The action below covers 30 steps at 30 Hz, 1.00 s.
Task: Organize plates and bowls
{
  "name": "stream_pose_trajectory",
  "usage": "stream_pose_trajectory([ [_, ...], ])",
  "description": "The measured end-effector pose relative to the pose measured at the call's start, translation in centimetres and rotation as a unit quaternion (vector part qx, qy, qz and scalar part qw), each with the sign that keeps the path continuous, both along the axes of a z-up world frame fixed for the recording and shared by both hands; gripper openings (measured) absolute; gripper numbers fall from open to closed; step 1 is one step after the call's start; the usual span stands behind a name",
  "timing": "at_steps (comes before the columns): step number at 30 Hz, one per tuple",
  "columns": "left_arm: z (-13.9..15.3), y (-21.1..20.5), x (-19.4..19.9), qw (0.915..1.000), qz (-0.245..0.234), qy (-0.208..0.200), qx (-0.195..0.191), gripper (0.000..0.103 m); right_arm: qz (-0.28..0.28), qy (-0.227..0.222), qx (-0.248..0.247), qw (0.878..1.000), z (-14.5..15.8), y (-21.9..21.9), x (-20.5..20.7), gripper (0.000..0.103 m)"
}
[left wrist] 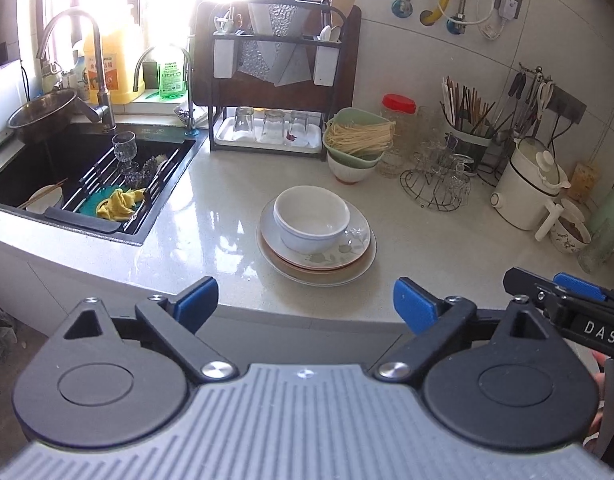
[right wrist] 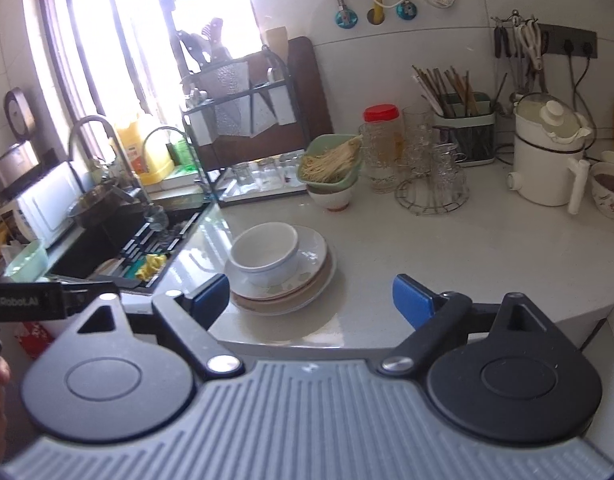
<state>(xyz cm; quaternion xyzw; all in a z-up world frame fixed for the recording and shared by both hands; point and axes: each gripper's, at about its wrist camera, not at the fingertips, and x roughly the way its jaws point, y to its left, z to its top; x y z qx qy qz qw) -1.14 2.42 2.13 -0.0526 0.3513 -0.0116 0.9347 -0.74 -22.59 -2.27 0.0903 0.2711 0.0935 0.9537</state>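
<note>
Left gripper (left wrist: pixel 305 304): jaws spread wide, blue pads apart, nothing between them. It hangs off the front edge of the counter (left wrist: pixel 211 200), short of the dishes. Right gripper (right wrist: pixel 311 300): likewise spread wide and empty, also back from the counter edge; its left pad sits just in front of the plate stack in that view. From the left wrist view, part of the right gripper shows at the far right margin.

Nearest on the counter: stack of plates (left wrist: pixel 319 260), three visible, the top one with a leaf pattern. A white bowl (left wrist: pixel 312 218) with a thin blue line sits upright on the top plate, set toward the stack's left side. Bowl looks empty.

Left of the stack, the black sink (left wrist: pixel 87 184), with a rack across it holding a stemmed glass (left wrist: pixel 125 152) and a yellow cloth (left wrist: pixel 119 204); another bowl with chopsticks lies in the basin.

Behind the stack: a green basket of dry noodles (left wrist: pixel 357 136) resting on a white bowl, a red-lidded jar (left wrist: pixel 399 116), a wire stand of glasses (left wrist: pixel 439 180).

Farther right: white electric pot (left wrist: pixel 531 184), chopstick holder (left wrist: pixel 467 128).

Against the back wall: dark rack (left wrist: pixel 275 64) with knives and a cutting board, upturned glasses on its lower tray.
</note>
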Motion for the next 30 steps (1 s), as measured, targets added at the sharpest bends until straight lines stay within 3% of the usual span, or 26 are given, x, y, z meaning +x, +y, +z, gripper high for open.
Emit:
stream_pose_trajectory([
  [30,0.2,-1.0,1.8,0.9999,0.002,0.007,0.015,0.100,-0.010,0.004,0.013,1.000,-0.4,-1.0,0.6,0.090],
])
